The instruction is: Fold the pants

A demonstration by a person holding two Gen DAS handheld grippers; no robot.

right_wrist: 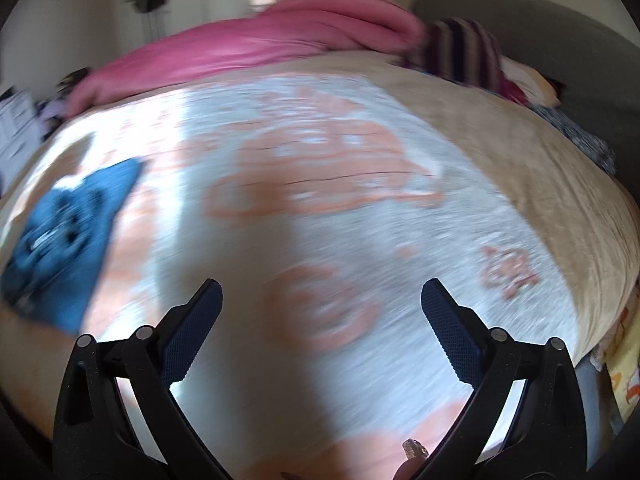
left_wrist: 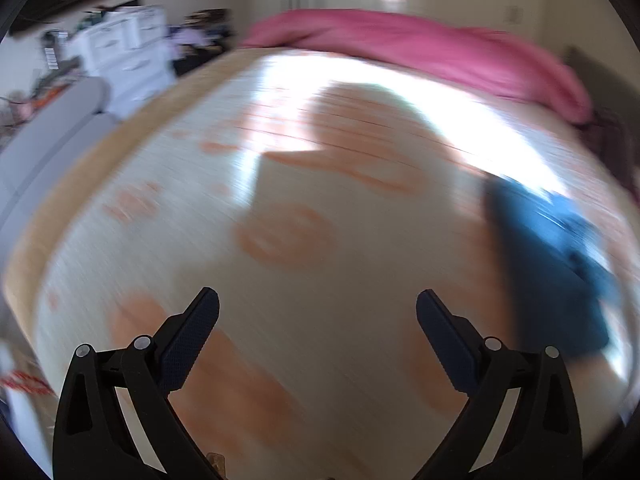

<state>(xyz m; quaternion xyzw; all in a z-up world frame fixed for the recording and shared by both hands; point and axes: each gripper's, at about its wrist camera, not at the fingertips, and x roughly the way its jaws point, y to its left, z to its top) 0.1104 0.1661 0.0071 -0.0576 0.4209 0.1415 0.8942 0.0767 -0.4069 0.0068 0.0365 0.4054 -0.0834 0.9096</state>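
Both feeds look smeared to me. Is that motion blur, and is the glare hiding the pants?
Left wrist view: heavy motion blur across the bedspread, a blown-out sun patch at the top, pants streaky but visible beside it; left tool sharp. Right wrist view: the same smear, glare milder, pants blurred, clear of glare; right tool sharp.

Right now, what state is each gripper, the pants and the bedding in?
Left gripper: open, holding nothing.
Right gripper: open, holding nothing.
Blue pants: lying on the bedspread, in neither gripper; folds blurred.
Patterned bedspread: spread flat.
Pink blanket: bunched at the far edge.
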